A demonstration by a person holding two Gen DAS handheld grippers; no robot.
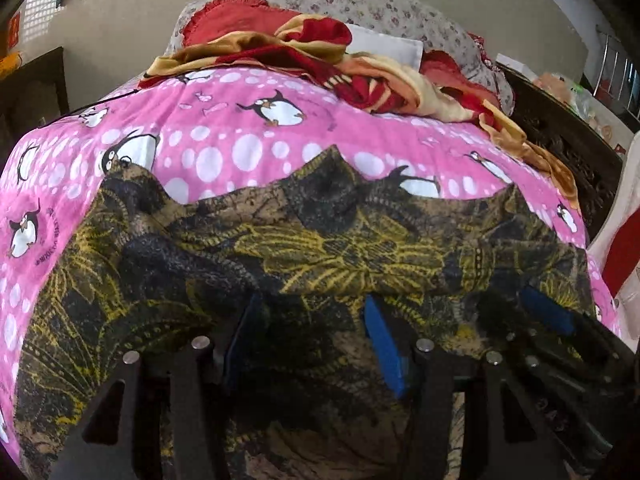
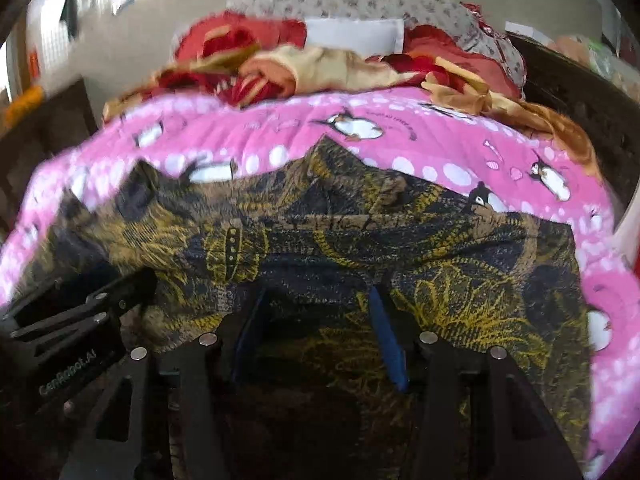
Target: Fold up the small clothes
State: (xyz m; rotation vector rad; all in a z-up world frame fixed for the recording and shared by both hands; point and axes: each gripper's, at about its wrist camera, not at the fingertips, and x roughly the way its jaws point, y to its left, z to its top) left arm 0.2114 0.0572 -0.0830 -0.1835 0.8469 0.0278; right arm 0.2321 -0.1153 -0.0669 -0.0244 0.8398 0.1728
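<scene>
Patterned garment [image 1: 320,248] beneath left tool [image 1: 312,336]

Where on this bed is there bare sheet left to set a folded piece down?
Free: pink penguin sheet between the dark patterned garment and the red-and-tan blanket heap, plus the strip along the garment's left. Crowded: the head end, with blanket and floral pillow.

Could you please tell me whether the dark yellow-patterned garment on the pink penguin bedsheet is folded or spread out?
Partly folded: the garment has one layer doubled over, its fold edge crossing above a lower layer on the bedsheet.
</scene>
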